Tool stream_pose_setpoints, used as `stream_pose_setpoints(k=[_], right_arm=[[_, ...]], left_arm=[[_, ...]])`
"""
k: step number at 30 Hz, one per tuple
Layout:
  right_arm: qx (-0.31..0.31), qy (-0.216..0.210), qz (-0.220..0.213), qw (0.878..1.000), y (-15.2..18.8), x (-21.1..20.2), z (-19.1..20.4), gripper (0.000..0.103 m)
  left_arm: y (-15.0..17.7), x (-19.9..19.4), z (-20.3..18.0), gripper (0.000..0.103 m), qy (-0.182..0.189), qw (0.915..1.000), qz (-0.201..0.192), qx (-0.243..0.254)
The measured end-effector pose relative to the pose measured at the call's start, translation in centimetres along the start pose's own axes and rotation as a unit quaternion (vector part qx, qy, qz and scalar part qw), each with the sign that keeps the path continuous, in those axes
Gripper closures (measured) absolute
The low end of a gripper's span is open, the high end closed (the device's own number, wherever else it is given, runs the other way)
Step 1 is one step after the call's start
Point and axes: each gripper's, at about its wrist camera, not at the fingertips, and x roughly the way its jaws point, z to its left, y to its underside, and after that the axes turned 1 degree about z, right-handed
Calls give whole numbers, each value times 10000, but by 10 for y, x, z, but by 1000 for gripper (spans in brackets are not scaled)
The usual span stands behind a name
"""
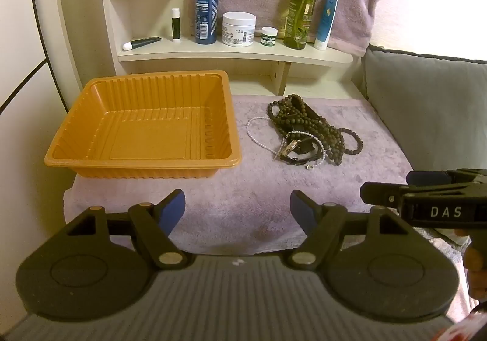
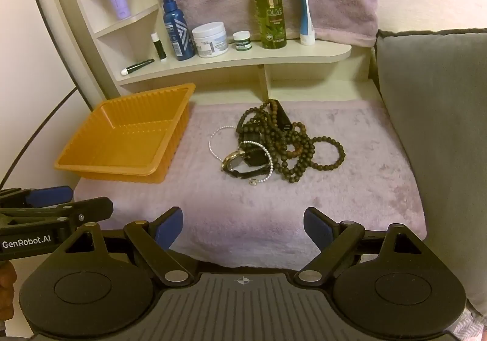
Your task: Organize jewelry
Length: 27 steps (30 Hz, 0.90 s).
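Jewelry pile (image 2: 271, 146) beside orange tray (image 2: 91, 166) (empty)

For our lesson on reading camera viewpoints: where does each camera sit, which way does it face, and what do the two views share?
Left wrist view: sits on the left gripper, facing forward and down at the ribbed orange plastic tray; own open jaws show, plus the right gripper at right.
Right wrist view: sits on the right gripper, facing the tangled pile of dark beaded jewelry; own open jaws show, left gripper at left.
Shared: tray, jewelry, pale wooden shelf of bottles, lilac towel.
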Motion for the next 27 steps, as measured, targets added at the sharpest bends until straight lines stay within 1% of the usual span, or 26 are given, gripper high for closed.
stream_pose_setpoints(k=[27], right_arm=[[-5,-7,1,10000,-1,2,1,16]], left_arm=[[-1,0,2,29,8,10000,4,-22]])
